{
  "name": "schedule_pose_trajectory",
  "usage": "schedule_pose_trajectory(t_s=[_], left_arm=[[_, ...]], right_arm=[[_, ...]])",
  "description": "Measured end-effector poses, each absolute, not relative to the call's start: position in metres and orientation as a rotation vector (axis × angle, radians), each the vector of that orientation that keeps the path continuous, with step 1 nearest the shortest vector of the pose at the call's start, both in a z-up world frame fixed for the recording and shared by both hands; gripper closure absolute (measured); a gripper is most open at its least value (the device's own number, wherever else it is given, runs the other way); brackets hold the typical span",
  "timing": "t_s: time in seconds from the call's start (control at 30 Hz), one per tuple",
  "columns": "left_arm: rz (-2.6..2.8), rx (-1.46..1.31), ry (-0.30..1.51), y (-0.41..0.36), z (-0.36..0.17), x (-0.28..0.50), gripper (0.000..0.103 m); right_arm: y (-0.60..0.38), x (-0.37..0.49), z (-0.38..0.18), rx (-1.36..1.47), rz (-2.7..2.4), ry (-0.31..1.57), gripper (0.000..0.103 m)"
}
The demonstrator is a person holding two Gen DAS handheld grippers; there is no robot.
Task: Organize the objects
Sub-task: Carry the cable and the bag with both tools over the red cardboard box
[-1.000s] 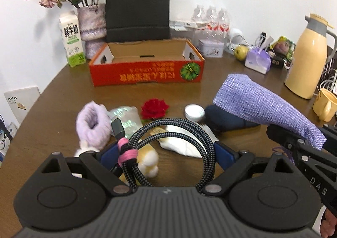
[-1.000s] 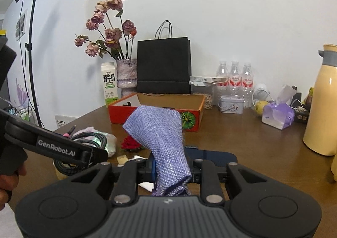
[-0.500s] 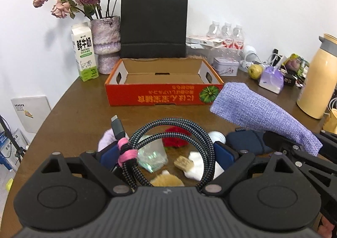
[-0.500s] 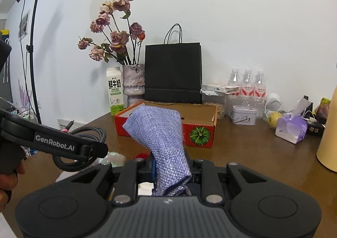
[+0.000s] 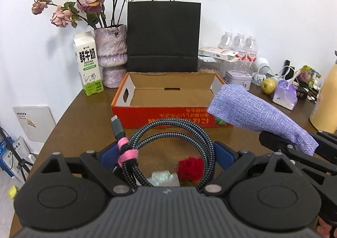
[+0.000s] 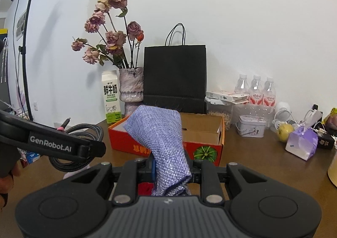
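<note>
While both tools hang above the table [image 5: 84, 115] just short of the orange box [image 5: 168, 115], the L gripper [image 5: 168, 153] clamps a coiled braided cable [image 5: 174, 130] w/ jaws wide, and the R gripper [image 6: 170, 166] pinches a purple woven pouch [image 6: 162, 136], its tip over the box's front-right corner.

Red flower [image 5: 190, 168] on table half hidden behind coiled cable [image 5: 174, 149]; shiny wrapped thing [image 5: 164, 177] beside it blurred, can't tell what. Lower end of purple cloth pouch [image 6: 166, 143] lost behind right gripper [image 6: 171, 169] body. Yellow flask [image 5: 327, 98] cut off at right edge. Print on orange box [image 5: 168, 114] front partly covered by pouch. Clutter by apple [image 6: 284, 131] too small to read.
</note>
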State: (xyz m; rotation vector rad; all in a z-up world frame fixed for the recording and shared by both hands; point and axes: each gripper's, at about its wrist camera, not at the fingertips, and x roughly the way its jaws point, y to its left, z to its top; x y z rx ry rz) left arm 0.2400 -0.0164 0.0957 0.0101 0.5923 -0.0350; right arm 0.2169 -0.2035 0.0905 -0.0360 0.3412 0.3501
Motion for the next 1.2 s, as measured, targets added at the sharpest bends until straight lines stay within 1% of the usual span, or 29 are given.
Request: schedule_pose_trajectory(t_s=[0.73, 1.2], left_arm=[[-0.002, -0.003, 0.577, -0.014, 0.112, 0.343, 0.009], [0.033, -0.009, 0.58, -0.012, 0.119, 0.421, 0.01]], right_arm=[[-0.171, 0.338, 0.101, -0.055, 0.309, 0.371, 0.082], [-0.154, 0.427, 0.098, -0.051, 0.297, 0.449, 0.082]])
